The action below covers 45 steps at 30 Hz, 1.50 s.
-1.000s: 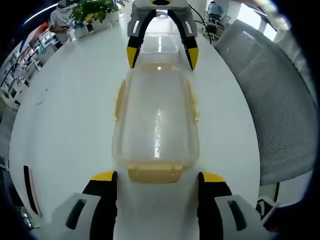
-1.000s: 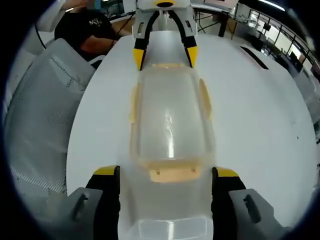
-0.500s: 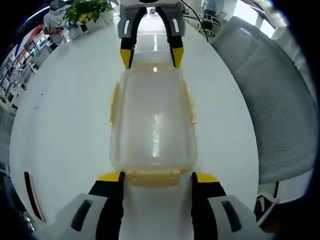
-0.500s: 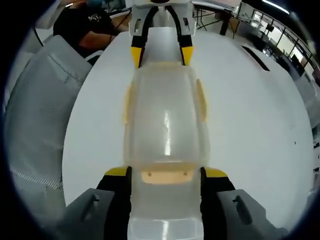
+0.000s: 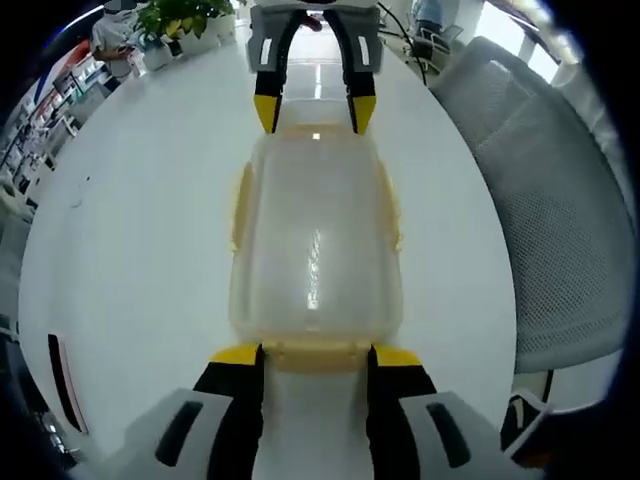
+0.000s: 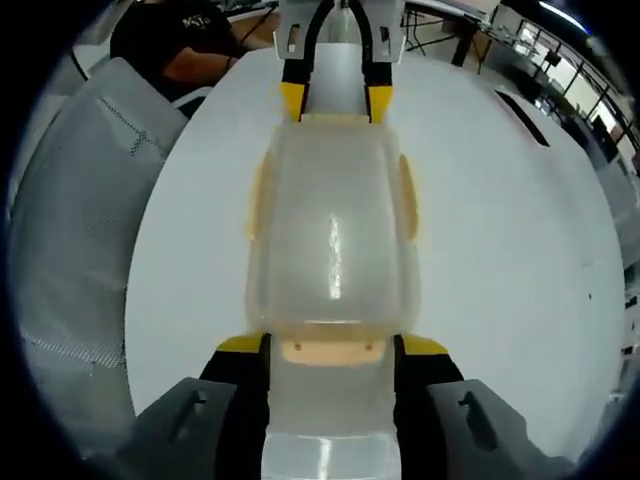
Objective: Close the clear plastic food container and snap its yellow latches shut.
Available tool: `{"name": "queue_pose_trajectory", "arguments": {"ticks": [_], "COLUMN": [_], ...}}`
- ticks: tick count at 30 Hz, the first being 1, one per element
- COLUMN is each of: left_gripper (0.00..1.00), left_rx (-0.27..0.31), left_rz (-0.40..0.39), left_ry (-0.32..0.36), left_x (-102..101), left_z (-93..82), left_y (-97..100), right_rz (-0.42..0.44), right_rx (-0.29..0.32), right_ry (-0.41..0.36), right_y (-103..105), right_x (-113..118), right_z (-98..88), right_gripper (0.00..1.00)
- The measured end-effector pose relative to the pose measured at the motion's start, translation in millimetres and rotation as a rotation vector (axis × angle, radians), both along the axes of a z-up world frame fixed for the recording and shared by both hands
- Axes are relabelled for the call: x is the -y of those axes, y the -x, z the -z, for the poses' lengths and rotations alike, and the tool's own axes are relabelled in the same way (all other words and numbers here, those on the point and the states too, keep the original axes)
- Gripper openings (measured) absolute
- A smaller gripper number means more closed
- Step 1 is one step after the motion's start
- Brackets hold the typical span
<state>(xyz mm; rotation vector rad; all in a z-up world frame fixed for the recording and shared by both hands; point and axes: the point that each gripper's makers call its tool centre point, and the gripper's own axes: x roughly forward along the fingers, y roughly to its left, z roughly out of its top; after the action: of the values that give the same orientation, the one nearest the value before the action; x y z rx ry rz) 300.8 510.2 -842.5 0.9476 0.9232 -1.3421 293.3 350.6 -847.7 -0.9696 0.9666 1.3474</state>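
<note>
A clear plastic container (image 5: 315,240) with its lid on is seen lying lengthwise on a white table (image 5: 130,230), between the two grippers. In the left gripper view, the left gripper (image 5: 314,356) is set at the container's near end, its yellow-tipped jaws partly open and placed either side of the near yellow latch (image 5: 315,355), close to or touching its ends; a firm hold cannot be confirmed. The right gripper (image 5: 314,108) is seen at the far end, jaws narrowed at the far edge of the lid. Yellow side latches (image 5: 240,205) are seen along both long sides, splayed outward.

In the right gripper view, the same container (image 6: 333,235) is seen from the other end. The right gripper (image 6: 335,347) is placed with its jaws flanking the end latch (image 6: 358,350), which is angled out from the lid. The left gripper (image 6: 335,100) is seen at the opposite end. A second clear item (image 6: 330,455), unclear what, is seen between the right jaws below the latch. A grey mesh chair (image 5: 560,200) is beside the table.
</note>
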Motion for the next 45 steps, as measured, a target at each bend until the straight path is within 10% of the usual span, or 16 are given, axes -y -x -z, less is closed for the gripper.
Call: {"name": "queue_pose_trajectory", "arguments": {"ticks": [45], "left_gripper": [0.33], "left_rx": [-0.020], "left_rz": [0.001], "left_ry": [0.005], "left_x": [0.7], "left_z": [-4.7], "left_y": [-1.9], "right_rz": [-0.018], "right_rx": [-0.026], "right_ry": [0.049], "right_y": [-2.6], "right_x": [3.1], "right_z": [-8.5], "right_gripper": [0.35]}}
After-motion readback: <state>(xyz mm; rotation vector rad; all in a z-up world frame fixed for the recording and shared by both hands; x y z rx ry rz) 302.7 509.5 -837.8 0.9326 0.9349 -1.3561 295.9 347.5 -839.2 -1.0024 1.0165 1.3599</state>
